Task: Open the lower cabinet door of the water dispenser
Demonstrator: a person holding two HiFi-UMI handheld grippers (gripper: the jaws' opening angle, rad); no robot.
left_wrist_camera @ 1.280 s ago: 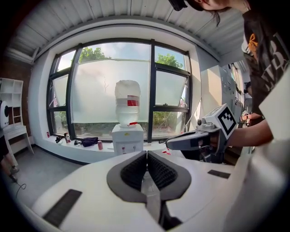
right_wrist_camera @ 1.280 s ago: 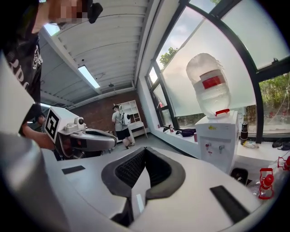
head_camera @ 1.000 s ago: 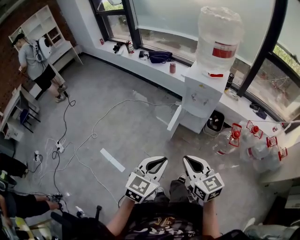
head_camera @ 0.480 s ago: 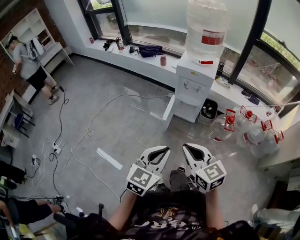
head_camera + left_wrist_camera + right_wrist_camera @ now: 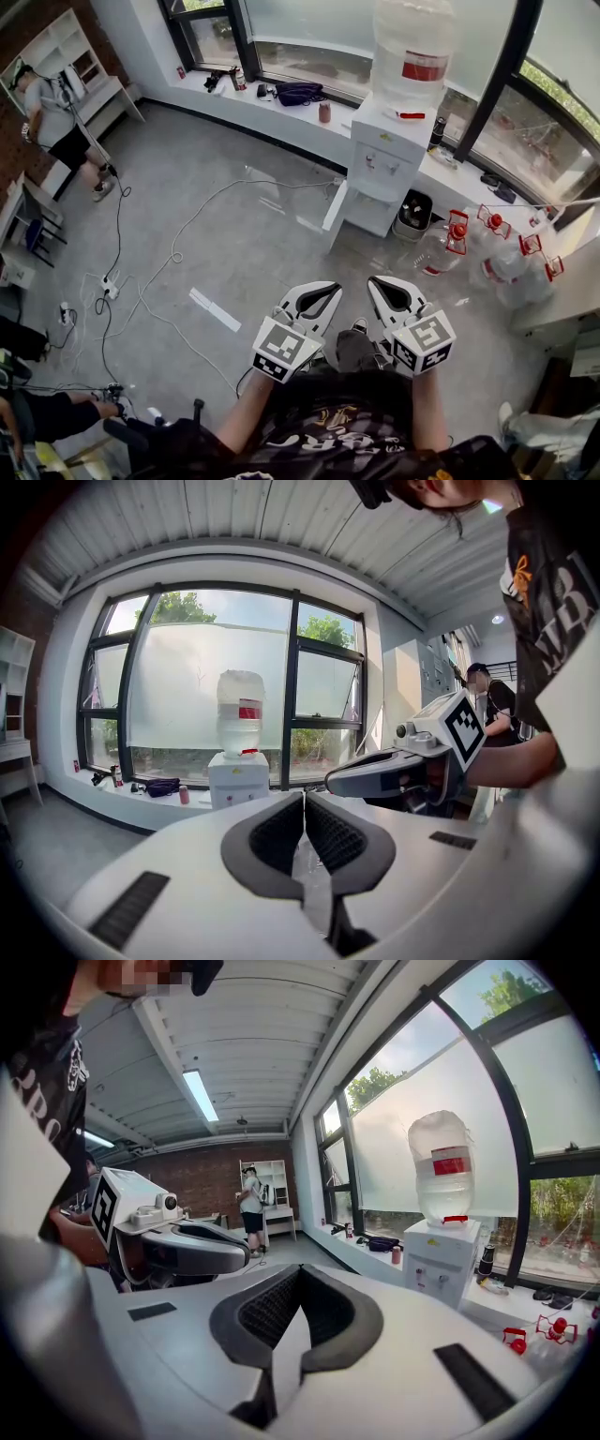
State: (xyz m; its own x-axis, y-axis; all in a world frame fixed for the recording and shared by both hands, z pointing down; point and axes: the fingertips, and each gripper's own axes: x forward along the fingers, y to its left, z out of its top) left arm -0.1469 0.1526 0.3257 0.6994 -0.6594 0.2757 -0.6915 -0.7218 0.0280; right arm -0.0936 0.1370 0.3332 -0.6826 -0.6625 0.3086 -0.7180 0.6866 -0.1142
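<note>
left tool (image 5: 328, 292) n right tool (image 5: 377, 286) both pressed together, empty, well apart from water dispenser (image 5: 384, 173) by window (image 5: 309, 37). lower cabinet door (image 5: 334, 210) looks ajar; light, stiff panel, prob pull at free edge.

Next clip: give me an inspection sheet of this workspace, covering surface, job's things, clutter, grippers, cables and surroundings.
Surface: grey floor, open space between the person and the dispenser.
Job's things: water dispenser against the window ledge, bottle on top; its lower cabinet door appears already swung out.
Clutter: red-capped bottles and a black bin beside the dispenser; dark bag on the ledge.
Grippers: left gripper and right gripper both shut, nothing between the fingers, well short of the dispenser.
Cables: white cable and power strip on the floor.
Surroundings: large windows; another person by white shelves.
</note>
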